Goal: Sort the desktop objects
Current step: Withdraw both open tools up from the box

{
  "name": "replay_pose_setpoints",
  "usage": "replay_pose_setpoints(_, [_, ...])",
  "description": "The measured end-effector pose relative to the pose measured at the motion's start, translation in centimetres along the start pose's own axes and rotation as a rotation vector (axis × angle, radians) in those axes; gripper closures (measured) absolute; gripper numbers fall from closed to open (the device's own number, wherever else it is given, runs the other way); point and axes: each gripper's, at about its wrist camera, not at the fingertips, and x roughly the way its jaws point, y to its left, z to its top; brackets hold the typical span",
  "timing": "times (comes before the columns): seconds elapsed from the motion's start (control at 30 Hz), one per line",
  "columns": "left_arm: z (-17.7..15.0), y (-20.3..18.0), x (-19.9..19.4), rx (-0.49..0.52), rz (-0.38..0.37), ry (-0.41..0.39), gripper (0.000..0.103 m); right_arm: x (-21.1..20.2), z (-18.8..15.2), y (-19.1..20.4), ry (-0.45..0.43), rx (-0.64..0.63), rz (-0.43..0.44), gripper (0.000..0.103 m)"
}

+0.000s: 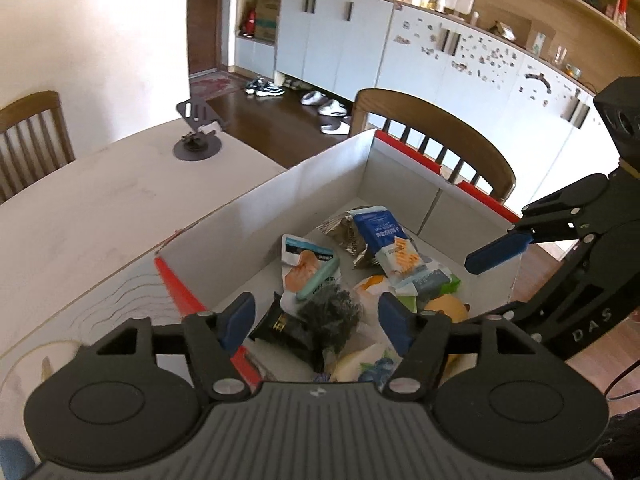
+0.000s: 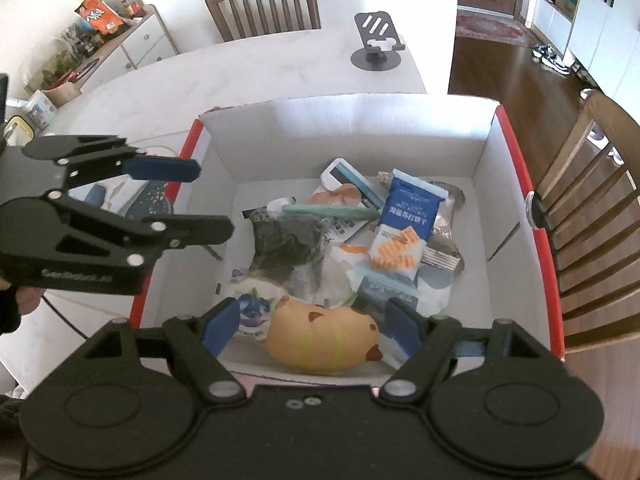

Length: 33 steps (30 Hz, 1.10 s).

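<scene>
The left gripper [image 1: 316, 322] is tilted down over the cardboard box [image 1: 320, 184], fingers wide and empty. The right gripper [image 2: 312, 326] is pitched steeply down at the box's 6 o'clock edge, fingers spread wide above the yellow plush toy [image 2: 320, 340], nothing held.

One box [image 2: 512, 184]; two chairs [image 2: 264, 4]; one phone stand [image 2: 376, 44].

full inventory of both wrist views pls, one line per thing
White cardboard box with red edges: 1, white and red, on the table.
Blue-and-white cracker packet: 1, inside the box, on top of the pile.
Dark crinkly seaweed-like packet: 1, dark green, box middle.
Yellow-orange plush toy with brown spots: 1, box near side.
Mint green pen-shaped stick: 1, across the pile.
Black snack packet: 1, box near corner.
Grey phone stand: 1, far on the pale table.
Wooden chairs: at least two, around the table.
Left tongs: open, over the box.
Right tongs: open, above the toy.
</scene>
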Motion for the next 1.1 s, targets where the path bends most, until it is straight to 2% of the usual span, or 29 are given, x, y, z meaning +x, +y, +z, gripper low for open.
replay_pose_setpoints(0.1, [-0.6,0.2,-1.1,-0.017,0.012,-0.013,0.029,-0.3,-0.1,0.3,-0.009,-0.006,0.001,0.024])
replay_pose_setpoints(0.2, [-1.2,0.2,-2.1,-0.033,0.018,-0.015,0.016,-0.7,-0.2,0.5,-0.026,-0.009,-0.007,0.023])
replay_pose_setpoints(0.27, [-1.6,0.3,-2.6,-0.048,0.022,-0.017,0.014,-1.0,-0.3,0.7,-0.039,-0.007,-0.007,0.023])
replay_pose_setpoints(0.4, [-2.2,0.2,-3.4,-0.066,0.034,-0.032,0.000,-1.8,-0.7,1.2,-0.068,-0.017,-0.018,0.023])
replay_pose_setpoints(0.47, [-2.5,0.0,-4.1,-0.069,0.065,-0.069,0.000,-2.0,-0.9,1.4,-0.080,-0.017,-0.023,0.022])
replay_pose_setpoints(0.7, [-3.5,0.3,-6.1,-0.119,0.058,-0.135,0.000,-2.8,-1.8,1.8,-0.122,-0.008,-0.036,0.017])
replay_pose_setpoints(0.97, [-4.0,-0.1,-7.4,-0.170,-0.020,-0.151,0.000,-4.0,-2.7,2.7,-0.161,-0.020,-0.060,0.016])
replay_pose_setpoints(1.1, [-4.1,-0.5,-7.0,-0.170,-0.018,-0.138,0.000,-4.7,-3.0,3.2,-0.187,-0.036,-0.078,0.014])
